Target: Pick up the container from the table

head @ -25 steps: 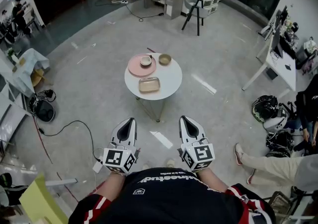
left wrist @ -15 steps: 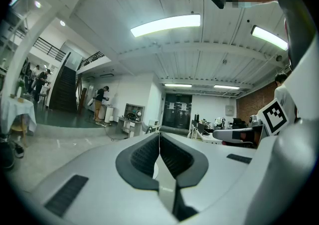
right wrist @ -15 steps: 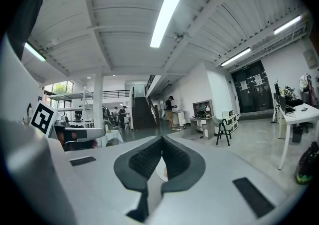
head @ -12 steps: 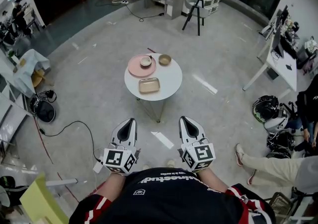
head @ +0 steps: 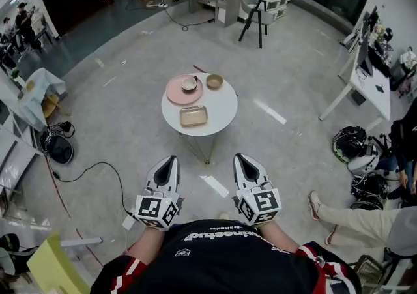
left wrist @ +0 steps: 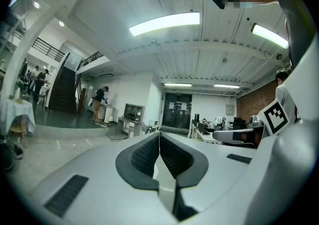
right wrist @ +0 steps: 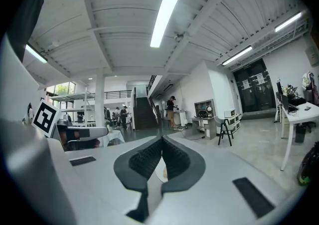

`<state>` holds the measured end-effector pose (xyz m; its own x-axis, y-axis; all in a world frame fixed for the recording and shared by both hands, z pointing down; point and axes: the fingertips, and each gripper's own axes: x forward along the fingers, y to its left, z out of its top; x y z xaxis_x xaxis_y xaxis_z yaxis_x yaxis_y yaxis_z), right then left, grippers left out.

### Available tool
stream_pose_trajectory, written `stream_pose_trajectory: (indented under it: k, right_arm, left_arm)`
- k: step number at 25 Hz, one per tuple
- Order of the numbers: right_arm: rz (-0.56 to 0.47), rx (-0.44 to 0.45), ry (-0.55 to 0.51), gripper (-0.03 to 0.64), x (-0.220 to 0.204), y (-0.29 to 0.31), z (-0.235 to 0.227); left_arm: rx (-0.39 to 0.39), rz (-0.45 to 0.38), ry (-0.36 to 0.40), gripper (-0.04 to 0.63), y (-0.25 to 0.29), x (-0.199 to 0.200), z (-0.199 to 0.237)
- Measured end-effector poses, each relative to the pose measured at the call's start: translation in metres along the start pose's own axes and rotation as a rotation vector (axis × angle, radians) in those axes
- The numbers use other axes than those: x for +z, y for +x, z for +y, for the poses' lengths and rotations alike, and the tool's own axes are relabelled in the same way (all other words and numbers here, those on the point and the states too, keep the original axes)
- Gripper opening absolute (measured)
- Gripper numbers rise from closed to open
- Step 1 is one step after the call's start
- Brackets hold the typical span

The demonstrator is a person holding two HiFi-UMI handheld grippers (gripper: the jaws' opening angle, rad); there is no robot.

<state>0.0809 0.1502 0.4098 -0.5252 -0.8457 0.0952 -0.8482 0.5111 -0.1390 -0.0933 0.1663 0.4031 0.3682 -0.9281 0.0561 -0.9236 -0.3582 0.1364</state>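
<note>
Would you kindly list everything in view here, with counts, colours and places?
table: one, white, middle of the floor
plate: one, pink, far left of the table
small bowl: one, pale, on the plate
bowl: one, tan, on the table beside the plate
container: one, tan, near side of the table
chair: one, black-legged, beyond the table
desk: one, white, right edge
left gripper: one, white, shut, empty
right gripper: one, white, shut, empty

Seated person (head: 355, 214) cut off at right edge, container (head: 194, 116) interior too small to tell
</note>
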Motion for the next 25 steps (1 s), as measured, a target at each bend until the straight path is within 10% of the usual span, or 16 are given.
stream_pose_trajectory:
  k: [25]
  right_arm:
    - [0.028, 0.047, 0.011, 0.005, -0.014, -0.022, -0.084]
  left_arm:
    - [0.092, 0.022, 0.011, 0.025, 0.036, -0.022, -0.052]
